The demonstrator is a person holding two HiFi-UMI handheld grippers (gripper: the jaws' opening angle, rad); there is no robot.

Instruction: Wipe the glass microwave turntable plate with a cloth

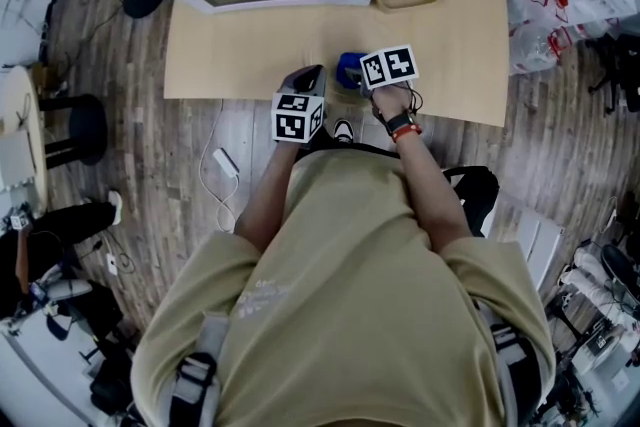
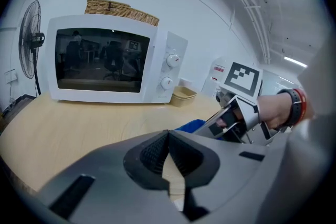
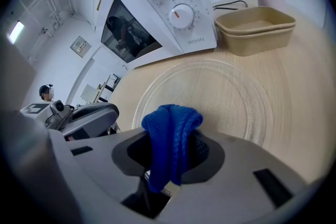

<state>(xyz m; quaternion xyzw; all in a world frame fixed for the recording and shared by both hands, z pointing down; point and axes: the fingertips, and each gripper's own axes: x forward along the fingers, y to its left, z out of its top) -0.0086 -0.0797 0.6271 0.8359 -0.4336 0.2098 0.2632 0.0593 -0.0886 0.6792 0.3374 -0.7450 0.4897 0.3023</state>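
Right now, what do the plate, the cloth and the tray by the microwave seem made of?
Plate: clear glass, glossy; the wood grain of the table shows through it. Cloth: blue knitted fabric, ribbed and matte, likely microfibre. Tray: beige, matte, perhaps plastic or moulded fibre; the look leaves it open.

Item one: glass turntable plate (image 3: 236,97), clear, round, faintly ringed, lying flat on the table (image 3: 294,128). Item two: cloth (image 3: 170,134), blue knit, bunched into a fold. I have it pinched in my right gripper (image 3: 169,162), at the plate's near rim.
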